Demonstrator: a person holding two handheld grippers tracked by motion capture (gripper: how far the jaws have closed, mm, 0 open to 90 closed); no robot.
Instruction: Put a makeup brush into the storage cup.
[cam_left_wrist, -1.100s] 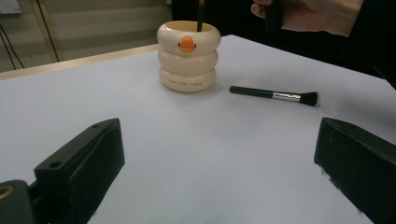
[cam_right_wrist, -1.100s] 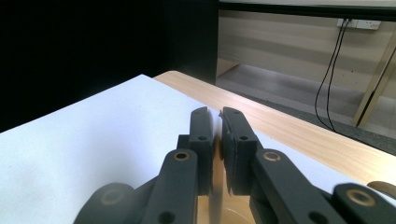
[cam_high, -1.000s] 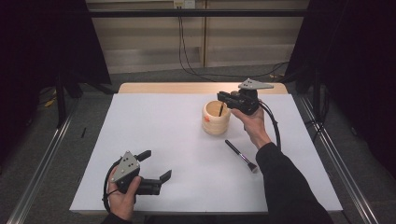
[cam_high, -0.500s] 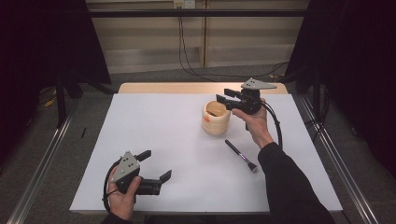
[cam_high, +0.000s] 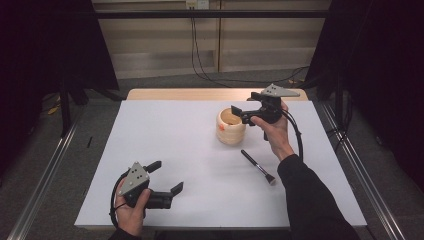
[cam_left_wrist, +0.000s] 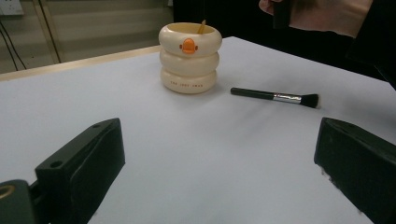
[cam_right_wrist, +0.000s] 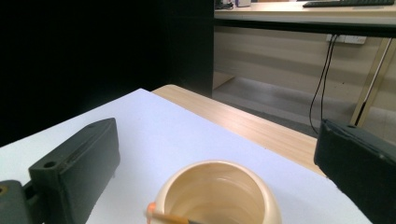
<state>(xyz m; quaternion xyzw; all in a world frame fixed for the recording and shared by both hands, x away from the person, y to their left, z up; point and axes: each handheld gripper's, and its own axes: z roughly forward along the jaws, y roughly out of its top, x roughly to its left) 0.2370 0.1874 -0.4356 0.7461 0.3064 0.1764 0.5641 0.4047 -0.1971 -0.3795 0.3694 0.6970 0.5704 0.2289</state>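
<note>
While the right gripper (cam_high: 241, 111) hangs wide open and empty over the cup (cam_high: 231, 127) (a stick leans inside), a low move could tip it; the brush (cam_high: 258, 167) waits nearby.

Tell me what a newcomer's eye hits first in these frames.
Probably the cream ringed cup with an orange duck mark, standing toward the far side of the white table; a thin orange-tipped stick leans inside it. The right gripper hovers just above its rim, jaws having just opened with nothing between them. A black makeup brush lies flat near the cup, while the left gripper sits open at the near edge.
</note>
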